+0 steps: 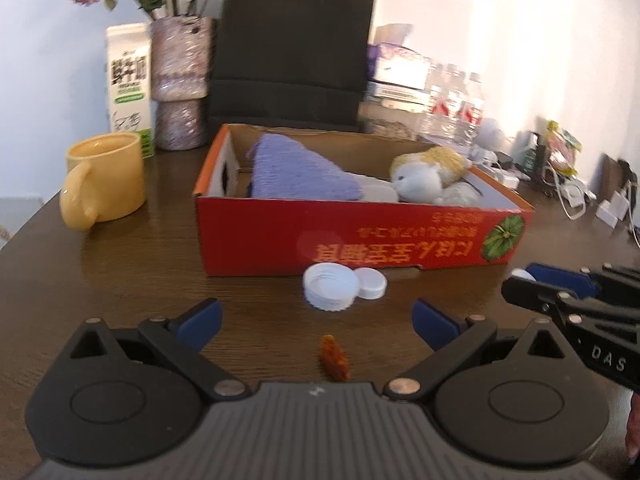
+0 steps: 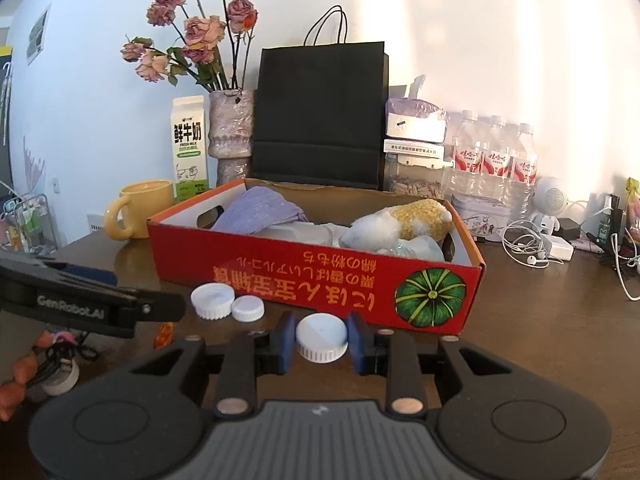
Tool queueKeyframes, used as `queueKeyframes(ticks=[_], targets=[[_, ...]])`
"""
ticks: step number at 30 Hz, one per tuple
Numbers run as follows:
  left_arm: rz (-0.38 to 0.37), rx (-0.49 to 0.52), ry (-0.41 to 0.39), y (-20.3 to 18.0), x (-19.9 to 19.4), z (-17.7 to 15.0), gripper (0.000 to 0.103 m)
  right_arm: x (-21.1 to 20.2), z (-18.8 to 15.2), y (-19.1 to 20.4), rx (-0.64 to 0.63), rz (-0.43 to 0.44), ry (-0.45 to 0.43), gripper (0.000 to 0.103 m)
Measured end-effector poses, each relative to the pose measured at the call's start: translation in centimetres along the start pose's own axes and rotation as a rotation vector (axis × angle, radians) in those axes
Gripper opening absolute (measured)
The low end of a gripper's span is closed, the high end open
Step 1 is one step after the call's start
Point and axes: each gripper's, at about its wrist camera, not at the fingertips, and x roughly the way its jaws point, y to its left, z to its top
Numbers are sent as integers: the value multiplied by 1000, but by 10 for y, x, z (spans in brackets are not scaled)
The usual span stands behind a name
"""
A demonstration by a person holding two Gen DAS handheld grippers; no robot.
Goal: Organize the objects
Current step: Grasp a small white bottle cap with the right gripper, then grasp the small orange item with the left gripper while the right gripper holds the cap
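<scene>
where it sits open, red box (image 2: pixel 304 280) holds plush toy (image 2: pixel 400 222), purple cloth (image 2: pixel 260 210).

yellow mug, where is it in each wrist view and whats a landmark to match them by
Left wrist view: the yellow mug stands at left, on the table beside the red box's left end, with the milk carton behind it.
Right wrist view: the mug stands left of centre, behind the box's far left corner.
Shared landmark: the red box with the black paper bag behind it.
</scene>
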Motion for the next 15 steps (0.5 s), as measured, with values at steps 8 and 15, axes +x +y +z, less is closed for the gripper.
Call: queueKeyframes(ticks=[8, 15], targets=[[-22, 80, 39, -19, 6, -10, 66, -3, -1, -2, 15, 6, -6, 27], [-3, 72, 72, -18, 15, -14, 48, -2, -2, 0, 7, 12, -4, 27]])
